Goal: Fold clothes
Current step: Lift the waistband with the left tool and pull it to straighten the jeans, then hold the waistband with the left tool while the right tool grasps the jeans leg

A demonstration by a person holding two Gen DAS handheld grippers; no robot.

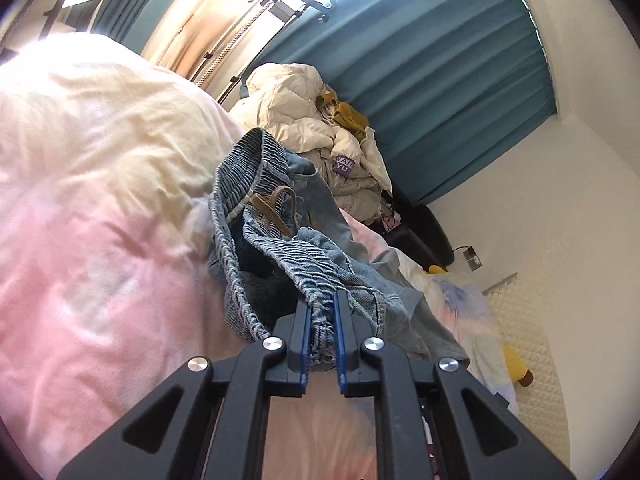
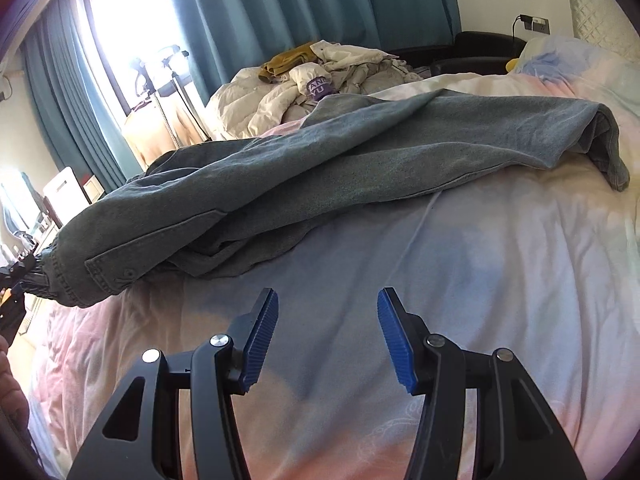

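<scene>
Left wrist view: left tongs (image 1: pixel 323 312) clamped on elastic waistband of jeans (image 1: pixel 280 240), lifted above bed (image 1: pixel 100 240). Right wrist view: right tongs (image 2: pixel 328 336) wide, empty; jeans (image 2: pixel 360 152) stretching from nine to two o'clock across bed (image 2: pixel 480 280).

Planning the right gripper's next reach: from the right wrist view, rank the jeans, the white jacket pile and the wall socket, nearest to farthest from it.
1. Jeans, lying across the bed just ahead of the open right gripper.
2. White jacket pile, behind the jeans, by the curtain.
3. Wall socket, far upper right on the wall.
</scene>
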